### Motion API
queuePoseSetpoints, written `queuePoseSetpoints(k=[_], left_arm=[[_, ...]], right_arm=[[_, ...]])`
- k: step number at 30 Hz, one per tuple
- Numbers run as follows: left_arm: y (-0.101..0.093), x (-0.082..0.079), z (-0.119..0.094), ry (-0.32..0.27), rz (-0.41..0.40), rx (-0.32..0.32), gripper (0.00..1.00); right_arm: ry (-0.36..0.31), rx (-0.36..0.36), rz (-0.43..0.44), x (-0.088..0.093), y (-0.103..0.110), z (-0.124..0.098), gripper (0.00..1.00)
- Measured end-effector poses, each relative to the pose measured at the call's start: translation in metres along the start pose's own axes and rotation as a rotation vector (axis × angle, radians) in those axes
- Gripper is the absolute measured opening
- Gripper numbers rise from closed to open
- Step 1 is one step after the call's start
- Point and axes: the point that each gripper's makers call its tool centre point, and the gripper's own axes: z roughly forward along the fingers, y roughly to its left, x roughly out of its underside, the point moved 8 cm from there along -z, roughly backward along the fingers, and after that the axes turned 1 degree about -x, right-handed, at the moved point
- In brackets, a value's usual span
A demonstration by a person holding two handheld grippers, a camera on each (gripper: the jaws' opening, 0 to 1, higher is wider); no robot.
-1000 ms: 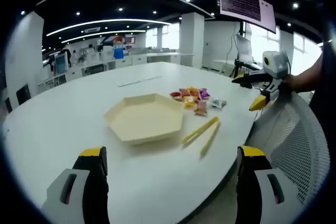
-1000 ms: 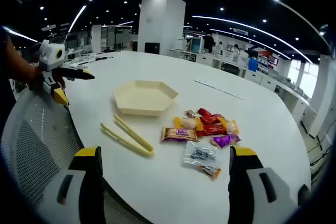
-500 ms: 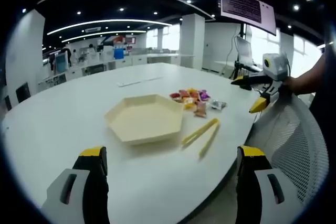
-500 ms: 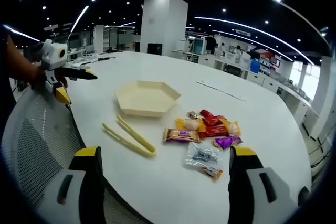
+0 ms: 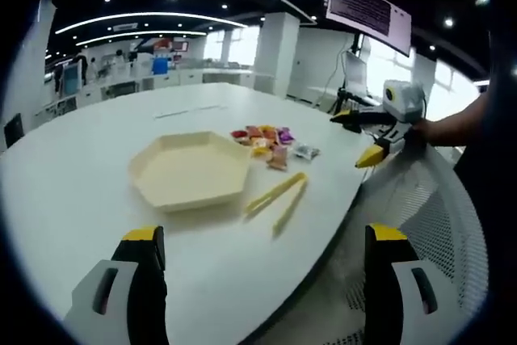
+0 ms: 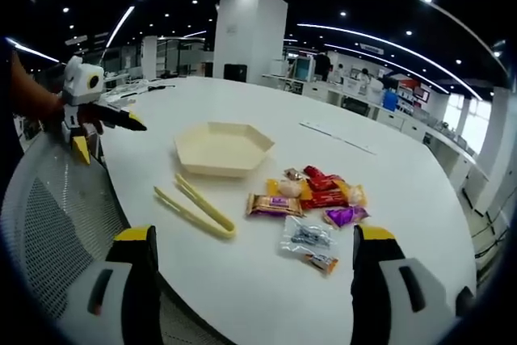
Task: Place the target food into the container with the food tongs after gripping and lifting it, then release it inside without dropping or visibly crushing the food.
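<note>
Both claws stand wide apart with nothing between the jaws: the left gripper (image 5: 260, 292) rises from the near edge of its own view, and the right gripper (image 6: 257, 284) does the same in the right gripper view. Each also shows in the other's view, held in a person's hand out beyond the table's edge, the right gripper at the far right of the left gripper view and the left gripper at the far left of the right gripper view.

A large round white table (image 6: 420, 199) spreads under both views in a wide office with ceiling spotlights. A grey mesh chair back (image 5: 420, 199) lies just beside the table's edge, near the grippers.

On the table sits the cream hexagonal tray (image 6: 222, 149), bare inside. Just beside it, on the side nearer the edge, lie the yellow food tongs (image 6: 196, 211), flat on the table with their two arms spread and not touching the tray.

To the right of the tongs in the right gripper view is a loose cluster of wrapped snacks (image 6: 311, 199), red, orange, purple and brown, with a clear packet (image 6: 305, 237) nearest the right gripper. The snacks are near the tray but outside it.
</note>
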Motion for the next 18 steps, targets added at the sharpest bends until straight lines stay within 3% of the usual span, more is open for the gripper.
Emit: queuePoseSetpoints(k=[2, 4, 8, 12, 15, 18], left_arm=[[0.0, -0.003, 0.002, -0.014, 0.006, 0.021, 1.0], [0.002, -0.002, 0.005, 0.035, 0.027, 0.055, 0.99], [0.002, -0.002, 0.016, 0.069, 0.056, 0.088, 0.98], [0.002, -0.002, 0.033, 0.122, 0.067, 0.143, 0.88], [0.002, 0.001, 0.047, 0.167, 0.133, 0.18, 0.84], [0.005, -0.001, 0.06, 0.173, 0.17, 0.191, 0.78]], right_arm=[[-0.005, 0.002, 0.008, 0.0, -0.001, -0.001, 0.99], [-0.005, 0.0, 0.007, 0.0, -0.001, 0.0, 0.99], [-0.008, 0.0, 0.005, 0.0, -0.001, 0.0, 0.99], [-0.016, 0.011, 0.009, -0.001, -0.002, -0.002, 0.99], [-0.019, 0.015, 0.013, -0.001, -0.003, -0.002, 0.99], [-0.021, 0.013, 0.012, -0.002, -0.002, -0.002, 0.99]])
